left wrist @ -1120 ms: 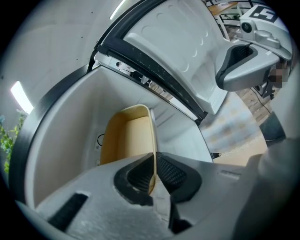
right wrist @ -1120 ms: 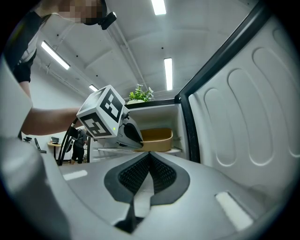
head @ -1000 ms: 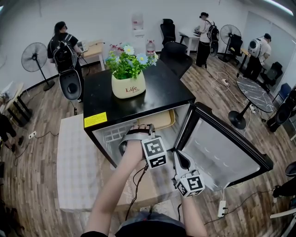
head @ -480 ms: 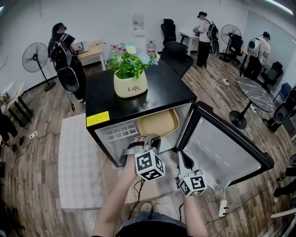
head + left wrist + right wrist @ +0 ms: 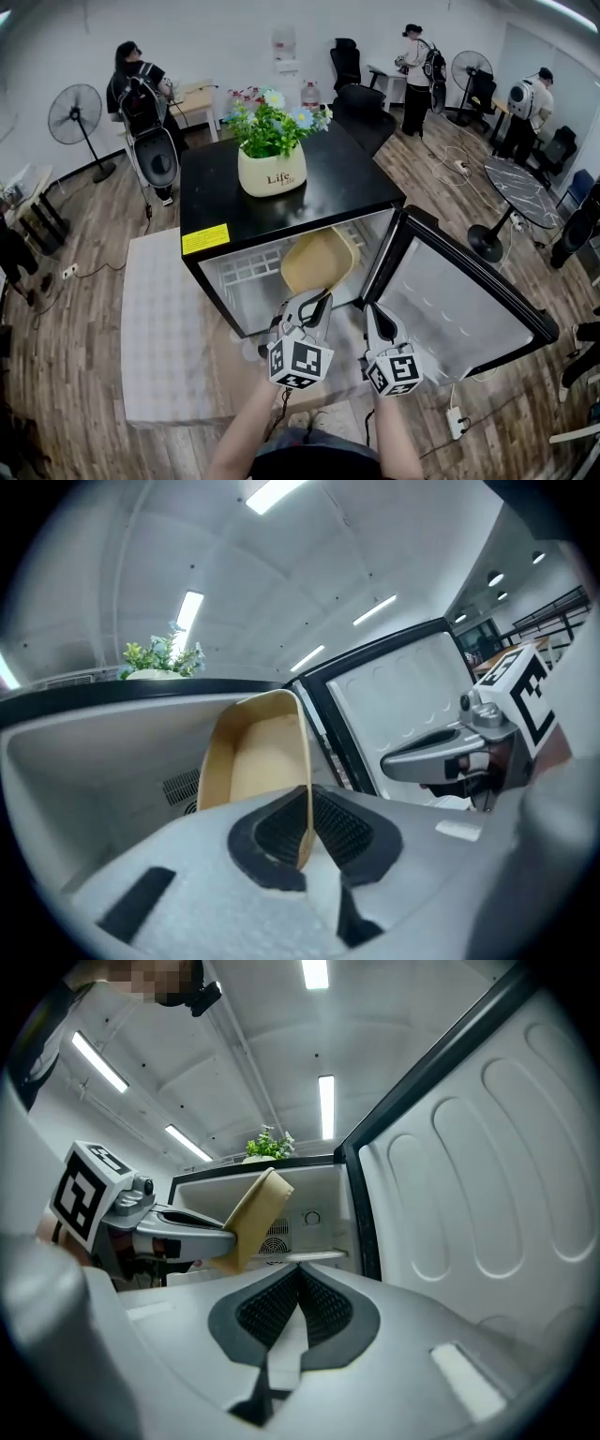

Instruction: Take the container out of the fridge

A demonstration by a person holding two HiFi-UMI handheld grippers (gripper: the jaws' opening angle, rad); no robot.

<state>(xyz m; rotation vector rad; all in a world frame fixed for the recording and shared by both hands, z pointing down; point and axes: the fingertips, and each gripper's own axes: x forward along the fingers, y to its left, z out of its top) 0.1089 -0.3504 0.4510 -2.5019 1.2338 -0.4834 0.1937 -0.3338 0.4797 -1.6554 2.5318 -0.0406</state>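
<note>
Drew tan container (image 5: 319,262) tilted, half out of the fridge (image 5: 323,192), lengthwise ahead of the clamping left gripper (image 5: 316,302); held right gripper (image 5: 371,314) closed, empty.

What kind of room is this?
Probably an office or lab: there are desks, office chairs and standing fans on a wood floor, with a small fridge in the middle.

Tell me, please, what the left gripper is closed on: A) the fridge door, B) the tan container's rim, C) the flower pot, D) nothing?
B: the left gripper pinches the thin wall of the tan container, held tilted at the open fridge.
</note>
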